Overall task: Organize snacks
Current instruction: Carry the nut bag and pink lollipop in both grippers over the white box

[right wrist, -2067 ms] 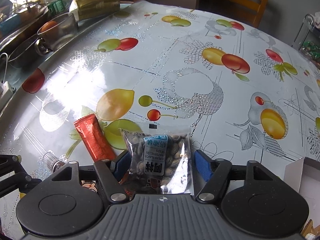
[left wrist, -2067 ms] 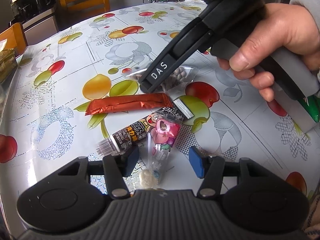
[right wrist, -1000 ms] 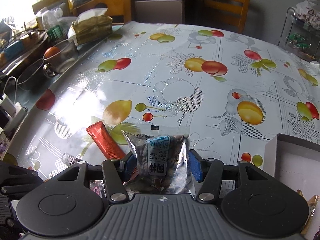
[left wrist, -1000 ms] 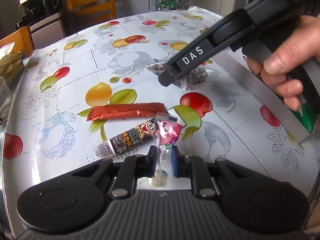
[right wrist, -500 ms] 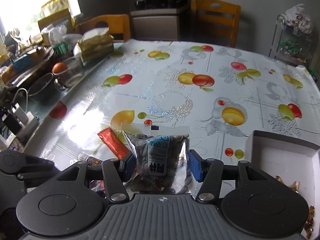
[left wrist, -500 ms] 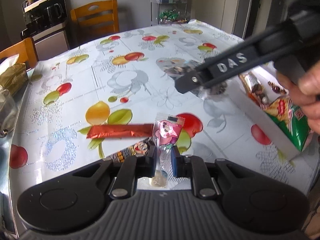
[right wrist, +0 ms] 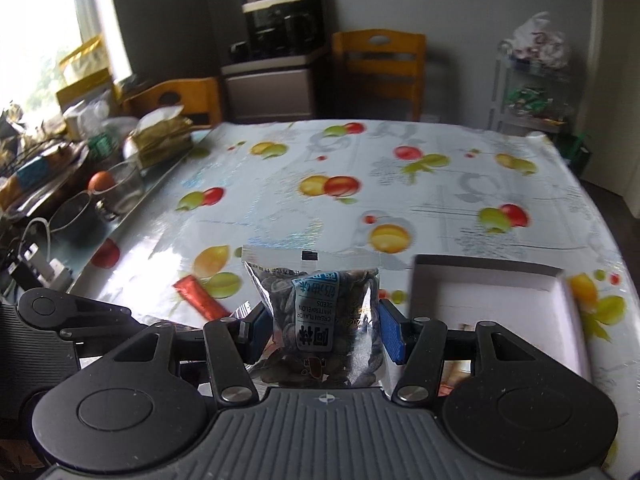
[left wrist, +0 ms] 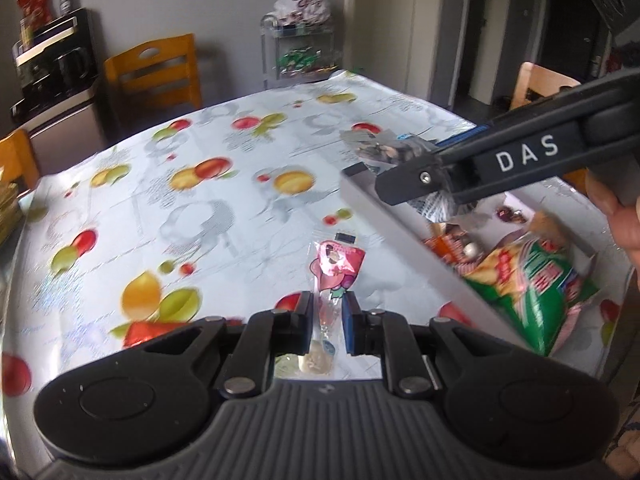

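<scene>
Fruit pictures are printed on the tabletop [left wrist: 224,216]. A pink candy packet [left wrist: 334,276] is pinched in the nearly shut left tool [left wrist: 327,322], and the white box [left wrist: 404,236] lies ahead to its right. A seed bag [right wrist: 320,312] is squeezed in the half-closed right tool [right wrist: 322,330], closer to the box.

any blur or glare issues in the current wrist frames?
Left wrist: motion blur smears the tablecloth print and the box contents; the pink candy packet stays fairly sharp. Right wrist: window blown out top left, a glare patch on the cloth, far table edge soft; seed packet label readable.
</scene>
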`<state>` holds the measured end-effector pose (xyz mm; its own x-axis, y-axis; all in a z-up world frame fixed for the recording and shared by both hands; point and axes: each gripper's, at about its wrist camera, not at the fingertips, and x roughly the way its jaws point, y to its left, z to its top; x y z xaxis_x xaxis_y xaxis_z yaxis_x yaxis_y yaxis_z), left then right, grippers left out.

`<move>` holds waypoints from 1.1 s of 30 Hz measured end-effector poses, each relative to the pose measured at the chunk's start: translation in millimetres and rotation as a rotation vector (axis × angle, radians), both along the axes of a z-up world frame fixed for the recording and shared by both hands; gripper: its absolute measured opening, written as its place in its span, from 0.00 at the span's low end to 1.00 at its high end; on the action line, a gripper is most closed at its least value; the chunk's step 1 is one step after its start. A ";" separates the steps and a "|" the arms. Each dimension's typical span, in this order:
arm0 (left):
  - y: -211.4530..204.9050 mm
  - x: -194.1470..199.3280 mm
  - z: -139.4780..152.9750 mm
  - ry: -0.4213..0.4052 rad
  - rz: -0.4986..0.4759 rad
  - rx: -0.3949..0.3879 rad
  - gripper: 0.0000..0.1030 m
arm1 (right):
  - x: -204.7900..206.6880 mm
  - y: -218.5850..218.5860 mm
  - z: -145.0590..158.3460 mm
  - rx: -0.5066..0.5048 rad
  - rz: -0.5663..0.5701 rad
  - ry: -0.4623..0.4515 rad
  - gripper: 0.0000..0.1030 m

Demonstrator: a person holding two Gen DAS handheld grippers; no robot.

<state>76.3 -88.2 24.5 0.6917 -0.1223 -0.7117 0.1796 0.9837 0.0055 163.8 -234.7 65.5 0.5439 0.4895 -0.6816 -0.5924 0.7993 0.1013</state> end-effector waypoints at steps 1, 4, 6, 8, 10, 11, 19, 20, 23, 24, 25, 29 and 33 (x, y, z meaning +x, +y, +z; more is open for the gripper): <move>-5.0 3.9 1.5 -0.004 -0.011 -0.004 0.11 | 1.2 -7.4 1.4 0.002 -0.016 -0.002 0.54; -21.0 14.0 5.7 -0.016 -0.049 -0.006 0.11 | 5.4 -30.2 4.2 0.007 -0.064 -0.008 0.54; -32.5 21.0 8.0 -0.022 -0.073 -0.008 0.11 | 7.7 -44.2 4.3 0.006 -0.093 -0.012 0.54; -43.2 27.0 10.2 -0.027 -0.093 -0.009 0.11 | 9.4 -57.0 4.0 0.007 -0.120 -0.011 0.54; -53.4 33.9 11.9 -0.030 -0.113 -0.010 0.11 | 11.8 -68.4 4.0 0.008 -0.142 -0.011 0.54; -57.5 36.8 12.5 -0.032 -0.122 -0.010 0.11 | 13.0 -74.1 4.3 0.009 -0.151 -0.011 0.54; -86.6 54.5 17.3 -0.039 -0.170 -0.003 0.11 | 23.2 -100.1 4.3 0.021 -0.193 -0.009 0.54; -89.9 56.7 17.5 -0.038 -0.174 -0.001 0.11 | 24.3 -101.7 4.2 0.022 -0.195 -0.008 0.54; -96.1 62.4 18.5 -0.037 -0.184 0.006 0.11 | 28.2 -107.3 3.8 0.030 -0.201 -0.004 0.54; -97.8 63.9 18.5 -0.036 -0.187 0.008 0.11 | 29.3 -109.3 3.5 0.032 -0.203 -0.003 0.54; -99.8 65.7 18.4 -0.036 -0.191 0.011 0.11 | 30.3 -111.3 3.3 0.034 -0.205 -0.002 0.54; -107.3 72.3 17.7 -0.030 -0.203 0.020 0.11 | 34.2 -119.3 0.5 0.041 -0.215 0.006 0.54; -113.7 77.8 16.1 -0.023 -0.210 0.027 0.11 | 37.9 -126.6 -1.9 0.046 -0.223 0.015 0.54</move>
<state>154.1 -201.9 40.5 0.6691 -0.2469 -0.7010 0.3803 0.9241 0.0375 201.7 -361.3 63.6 0.6323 0.3893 -0.6699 -0.4001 0.9045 0.1480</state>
